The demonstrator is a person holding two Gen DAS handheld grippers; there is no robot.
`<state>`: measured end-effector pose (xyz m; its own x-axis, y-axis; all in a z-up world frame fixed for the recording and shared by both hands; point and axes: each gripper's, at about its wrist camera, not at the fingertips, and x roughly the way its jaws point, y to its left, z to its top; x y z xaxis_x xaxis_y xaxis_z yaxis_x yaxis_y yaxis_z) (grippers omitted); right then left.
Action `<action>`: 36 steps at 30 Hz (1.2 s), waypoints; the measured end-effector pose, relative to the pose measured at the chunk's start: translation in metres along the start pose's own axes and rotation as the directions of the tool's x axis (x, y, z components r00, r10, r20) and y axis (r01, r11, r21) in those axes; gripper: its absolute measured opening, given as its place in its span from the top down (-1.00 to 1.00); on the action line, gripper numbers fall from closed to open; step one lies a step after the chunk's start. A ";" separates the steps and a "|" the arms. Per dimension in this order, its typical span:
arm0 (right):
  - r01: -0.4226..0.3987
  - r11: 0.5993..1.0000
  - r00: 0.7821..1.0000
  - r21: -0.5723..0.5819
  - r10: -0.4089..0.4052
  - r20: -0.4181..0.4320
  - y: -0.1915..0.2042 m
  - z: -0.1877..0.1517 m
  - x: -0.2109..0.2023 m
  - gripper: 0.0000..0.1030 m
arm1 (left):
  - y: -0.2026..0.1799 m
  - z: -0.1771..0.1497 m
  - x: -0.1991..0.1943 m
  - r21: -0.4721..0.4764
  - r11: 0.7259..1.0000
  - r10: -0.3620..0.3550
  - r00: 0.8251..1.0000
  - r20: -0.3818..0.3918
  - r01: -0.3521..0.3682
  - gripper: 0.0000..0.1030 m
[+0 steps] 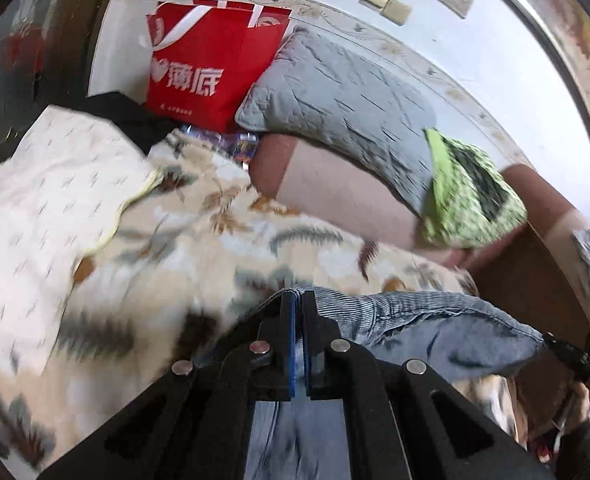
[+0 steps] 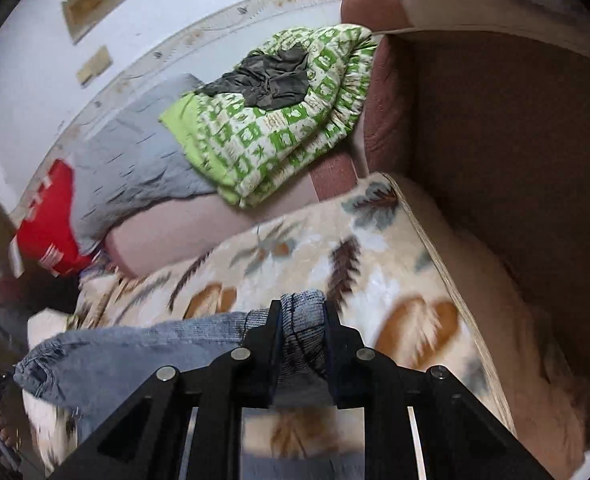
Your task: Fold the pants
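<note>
The pants are blue jeans (image 1: 435,328) held up over a leaf-print blanket (image 1: 215,240). My left gripper (image 1: 298,300) is shut on one end of the jeans' edge, with the denim pinched thin between its jaws. My right gripper (image 2: 302,308) is shut on a thick bunch of the jeans (image 2: 135,356) at the other end. The denim stretches between both grippers and hangs below them. Both views are motion-blurred. The other gripper shows at the edge of each view, small and dark.
A grey quilted pillow (image 1: 347,96), a green patterned bundle (image 2: 271,128) and a red bag (image 1: 211,60) lie along the white wall. A cream quilt (image 1: 43,200) is piled at left. A brown wooden bed frame (image 2: 515,140) rises at right.
</note>
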<state>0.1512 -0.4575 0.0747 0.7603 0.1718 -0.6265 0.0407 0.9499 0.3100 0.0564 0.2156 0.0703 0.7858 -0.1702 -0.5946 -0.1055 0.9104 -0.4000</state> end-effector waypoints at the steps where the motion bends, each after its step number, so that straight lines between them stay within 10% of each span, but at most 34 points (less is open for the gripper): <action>1: -0.007 1.000 1.000 0.005 0.007 -0.007 -0.007 -0.017 -0.013 0.63 | 0.009 -0.020 -0.010 -0.005 1.000 -0.005 1.000 -0.026 0.005 0.94; 4: -0.046 0.999 0.990 0.014 0.047 -0.130 -0.036 -0.090 -0.028 0.55 | 0.036 -0.074 -0.019 -0.002 1.000 0.026 0.990 -0.142 -0.027 0.92; 9: 0.022 0.996 0.930 0.083 0.010 -0.367 -0.086 -0.192 -0.029 -0.12 | 0.065 -0.101 -0.014 0.044 0.975 0.221 0.939 -0.262 -0.217 0.75; 13: 0.036 0.985 0.957 0.170 0.015 -0.289 -0.099 -0.180 -0.049 -0.27 | 0.033 -0.088 -0.015 0.073 0.977 0.213 0.959 -0.188 -0.203 -0.22; 15: 0.006 0.975 0.966 0.223 0.052 -0.252 -0.097 -0.165 -0.049 -0.39 | 0.006 -0.089 -0.006 0.115 0.978 0.193 0.969 -0.155 -0.176 -0.33; 19: -0.067 0.949 0.950 0.307 0.154 -0.270 -0.089 -0.143 -0.009 -0.40 | -0.043 -0.114 0.033 0.282 0.943 0.224 0.963 -0.147 -0.177 -0.33; 22: 0.009 0.953 0.932 0.304 0.102 -0.349 -0.080 -0.138 0.037 -0.38 | -0.046 -0.143 0.070 0.356 0.899 0.330 0.928 -0.172 -0.254 -0.33; 24: 0.061 0.961 0.909 0.270 0.058 -0.413 -0.077 -0.143 0.058 0.42 | -0.034 -0.155 0.089 0.358 0.890 0.374 0.902 -0.215 -0.284 -0.33; 27: 0.122 0.983 0.920 0.137 -0.060 -0.388 -0.059 -0.132 0.062 0.80 | -0.011 -0.163 0.091 0.269 0.927 0.327 0.915 -0.235 -0.262 -0.38; 32: 0.213 0.973 0.935 -0.089 -0.230 -0.272 -0.033 -0.118 0.064 0.80 | -0.013 -0.165 0.093 0.294 0.922 0.323 0.921 -0.219 -0.253 -0.40; 36: 0.234 0.972 0.916 0.012 -0.216 -0.338 -0.053 -0.136 0.077 0.44 | -0.014 -0.165 0.094 0.302 0.921 0.314 0.927 -0.207 -0.245 -0.42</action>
<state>0.1192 -0.4596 -0.0870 0.4681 0.0406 -0.8828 0.2249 0.9606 0.1634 0.0306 0.1249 -0.0954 0.5685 0.0500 -0.8211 -0.1054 0.9944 -0.0124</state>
